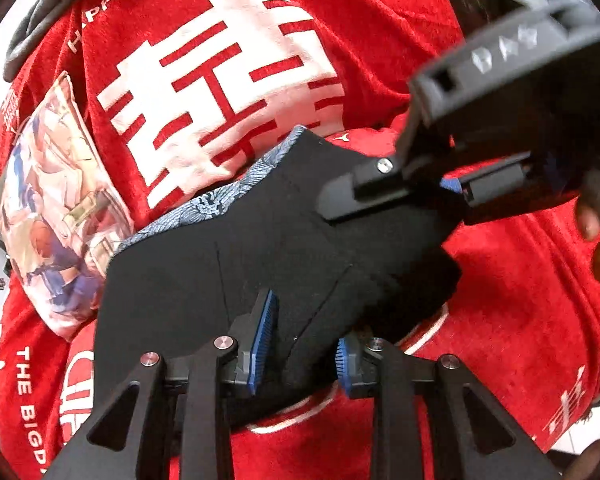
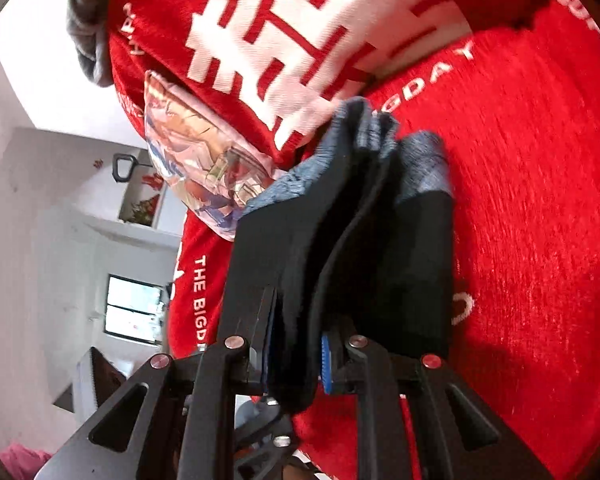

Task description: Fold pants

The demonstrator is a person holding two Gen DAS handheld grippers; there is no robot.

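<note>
Nearest the left camera, left gripper (image 1: 298, 344) has its blue pads (image 1: 265, 338) pinched onto a bunch of the pants (image 1: 228, 272). Right gripper (image 2: 296, 354) likewise clamped on a thick black fold, seen close in its own view; in the left view its fingers (image 1: 352, 196) bite the far edge of the same cloth. Pants held up between both grippers, off the red blanket (image 1: 520, 280), partly folded, layers doubled.

Risk, as a judgement: grips sit on bunched layers, not clean edges, so a layer could slip out and the fold go crooked; pulling the grippers apart unevenly would skew it. Lowering onto the rumpled blanket may wrinkle the stack.

Pants: black, smooth, seams visible, blue patterned lining (image 1: 228, 196) showing along the upper edge; in the right view greyish-blue hems (image 2: 420, 160) flop at the far end.

Beyond: printed pillow (image 1: 56, 208), grey cloth (image 1: 32, 28) far back.
</note>
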